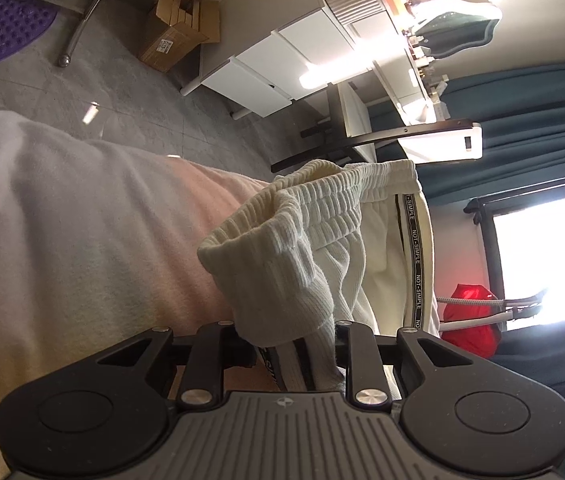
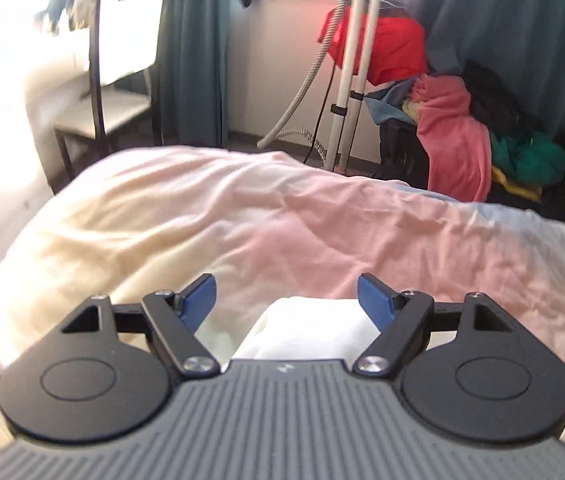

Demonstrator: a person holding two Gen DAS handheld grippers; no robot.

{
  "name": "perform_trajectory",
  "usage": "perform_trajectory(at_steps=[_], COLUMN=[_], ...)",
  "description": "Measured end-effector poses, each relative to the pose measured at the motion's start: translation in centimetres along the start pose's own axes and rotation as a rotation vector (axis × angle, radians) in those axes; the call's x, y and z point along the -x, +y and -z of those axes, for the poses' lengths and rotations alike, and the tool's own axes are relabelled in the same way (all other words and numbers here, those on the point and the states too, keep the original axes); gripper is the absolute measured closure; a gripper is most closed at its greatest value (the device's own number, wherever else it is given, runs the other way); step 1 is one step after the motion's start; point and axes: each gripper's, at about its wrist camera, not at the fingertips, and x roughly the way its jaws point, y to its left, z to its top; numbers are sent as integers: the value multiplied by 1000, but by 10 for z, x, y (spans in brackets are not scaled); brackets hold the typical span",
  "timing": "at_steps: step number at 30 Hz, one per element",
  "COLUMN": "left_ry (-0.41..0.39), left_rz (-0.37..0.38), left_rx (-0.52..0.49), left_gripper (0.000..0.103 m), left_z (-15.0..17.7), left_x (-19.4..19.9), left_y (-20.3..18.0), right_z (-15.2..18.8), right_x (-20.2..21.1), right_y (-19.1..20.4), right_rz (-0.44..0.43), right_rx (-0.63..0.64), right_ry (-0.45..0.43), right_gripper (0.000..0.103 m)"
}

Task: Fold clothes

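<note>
left hand-held gripper (image 1: 294,354) is clamped on the cream ribbed sweatpants with a black lettered side stripe (image 1: 346,248), bunched mid-frame over the pink and cream bed cover (image 1: 82,220); right hand-held gripper (image 2: 287,300) hangs wide open above a folded white cloth (image 2: 306,332), bottom centre

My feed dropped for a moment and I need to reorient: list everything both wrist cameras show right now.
Cream ribbed trousers with a black lettered side stripe: one, cream, held up above the bed.
Pastel pink and cream bedspread: one, on the bed.
White folded cloth: one, on the bedspread below the right gripper.
Brown cardboard box: one, on the floor.
White drawer cabinet: one, by the wall.
White chair with a dark frame: one, beside the bed.
Red garment: one, draped near the window.
Pink cloth: one, on the clothes pile.
Left gripper: shut on the trousers.
Right gripper: open.
</note>
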Motion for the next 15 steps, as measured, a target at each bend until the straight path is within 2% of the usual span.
perform_trajectory(at_steps=[1,4,6,7,8,9,11,15], left_ry=[-2,1,0,0,0,-1,5,56], left_rz=[1,12,17,20,22,23,28,57], left_rx=[-2,-5,-8,-9,-10,-10,-4,41], left_gripper=[78,78,78,78,78,78,78,79], left_z=[0,-2,-3,-4,-4,-4,-6,-16], left_x=[-2,-8,-11,-12,-14,-14,-15,-15], left_y=[1,3,3,3,3,3,4,10], right_z=[-2,8,15,19,21,23,24,74], right_x=[-10,-33,-35,-33,-28,-21,6,78], right_y=[18,24,16,12,5,-1,-16,-67], right_rz=[32,136,145,133,108,88,99,33], right_rx=[68,167,203,217,211,203,170,-65], right_ry=[27,125,166,182,187,187,111,22], right_gripper=[24,25,35,57,86,89,91,91])
